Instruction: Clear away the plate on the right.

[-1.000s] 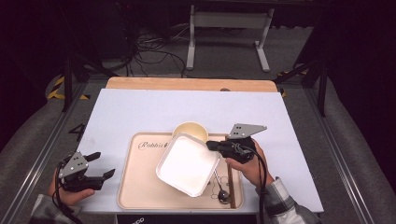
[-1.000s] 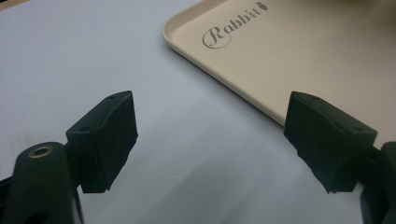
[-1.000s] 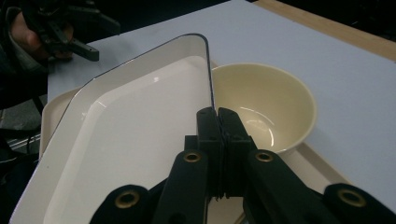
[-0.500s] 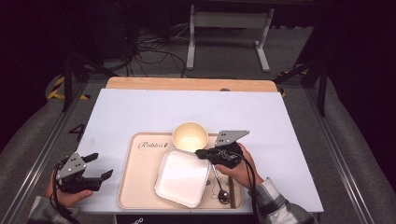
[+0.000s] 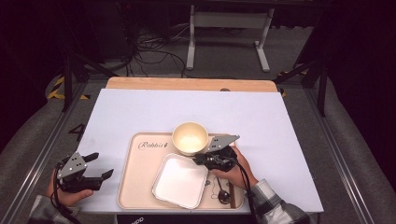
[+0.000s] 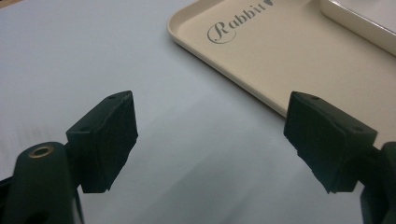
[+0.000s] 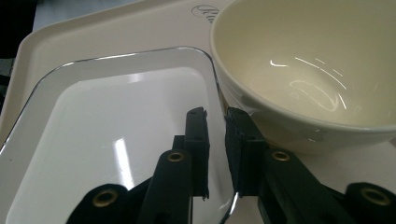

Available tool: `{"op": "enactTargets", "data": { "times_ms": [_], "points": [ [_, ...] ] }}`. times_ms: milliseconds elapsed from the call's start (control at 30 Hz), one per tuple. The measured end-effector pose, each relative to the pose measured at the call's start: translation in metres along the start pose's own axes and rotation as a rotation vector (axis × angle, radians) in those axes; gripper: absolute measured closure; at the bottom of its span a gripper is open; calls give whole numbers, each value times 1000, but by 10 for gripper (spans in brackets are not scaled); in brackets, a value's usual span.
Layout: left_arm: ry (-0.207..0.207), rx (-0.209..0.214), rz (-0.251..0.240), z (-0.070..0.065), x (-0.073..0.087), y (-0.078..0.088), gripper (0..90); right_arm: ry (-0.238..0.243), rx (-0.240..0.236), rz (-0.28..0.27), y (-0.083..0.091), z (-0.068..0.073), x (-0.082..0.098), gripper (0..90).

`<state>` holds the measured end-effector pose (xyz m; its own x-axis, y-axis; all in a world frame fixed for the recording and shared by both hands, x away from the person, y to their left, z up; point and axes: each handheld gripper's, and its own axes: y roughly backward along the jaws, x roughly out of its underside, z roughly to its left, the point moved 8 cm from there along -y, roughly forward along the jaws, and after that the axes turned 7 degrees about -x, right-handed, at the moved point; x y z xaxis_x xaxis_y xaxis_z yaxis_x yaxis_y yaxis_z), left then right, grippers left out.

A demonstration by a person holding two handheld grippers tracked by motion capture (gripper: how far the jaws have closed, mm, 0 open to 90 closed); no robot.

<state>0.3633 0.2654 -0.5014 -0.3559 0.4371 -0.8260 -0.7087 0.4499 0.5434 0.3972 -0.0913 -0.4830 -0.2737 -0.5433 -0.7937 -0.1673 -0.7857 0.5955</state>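
White plate's rim lies between right gripper's loosening jaws.

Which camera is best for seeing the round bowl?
The high view: the whole bowl sits on the tray there. The right gripper view shows its inside close up but cuts off part of it. The left gripper view looks at the tray's corner instead.

Right gripper lowered the plate flat onto the tray beside the bowl; jaws just started opening on its rim.
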Motion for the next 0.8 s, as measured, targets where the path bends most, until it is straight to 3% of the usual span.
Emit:
{"op": "enactTargets", "data": {
  "times_ms": [233, 400, 800],
  "points": [
    [-4, 7, 3, -1, -1, -3, 183, 24, 22, 33, 4, 5, 7, 855],
    [-4, 13, -4, -2, -3, -4, 182, 27, -2, 68, 5, 12, 15, 898],
    [-5, 14, -3, -2, -3, -3, 183, 38, -43, 142, 15, 27, 33, 900]
  ]
}}
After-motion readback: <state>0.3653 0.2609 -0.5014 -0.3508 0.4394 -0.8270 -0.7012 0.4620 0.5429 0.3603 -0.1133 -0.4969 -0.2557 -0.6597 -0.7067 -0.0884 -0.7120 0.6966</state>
